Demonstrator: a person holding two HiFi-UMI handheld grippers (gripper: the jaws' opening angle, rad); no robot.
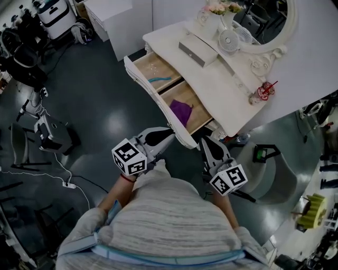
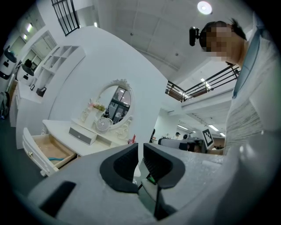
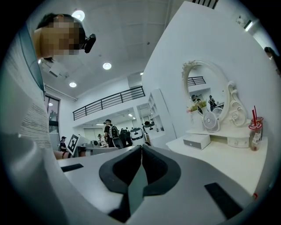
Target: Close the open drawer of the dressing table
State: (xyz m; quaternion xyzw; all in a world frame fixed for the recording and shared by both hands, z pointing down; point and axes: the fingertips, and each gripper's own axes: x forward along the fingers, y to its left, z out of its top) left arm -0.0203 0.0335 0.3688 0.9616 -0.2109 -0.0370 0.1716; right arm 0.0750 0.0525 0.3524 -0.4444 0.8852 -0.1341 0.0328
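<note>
The white dressing table (image 1: 216,84) stands ahead of me with its long drawer (image 1: 153,92) pulled out toward me. Its wooden inside holds a teal item (image 1: 160,79) in one half and a purple cloth (image 1: 181,111) in the other. My left gripper (image 1: 170,132) hovers just short of the drawer front's near end, jaws a narrow slit apart with nothing between them (image 2: 140,147). My right gripper (image 1: 203,140) is beside the table's near corner, shut and empty (image 3: 141,148). The left gripper view shows the drawer (image 2: 50,151) off to the left.
On the tabletop are an oval mirror (image 1: 269,23), a small fan (image 1: 228,39), a white box (image 1: 196,52), flowers (image 1: 216,7) and a red cup with straws (image 1: 262,93). A stool (image 1: 50,136) and floor cables lie left; a white cabinet (image 1: 113,16) stands behind.
</note>
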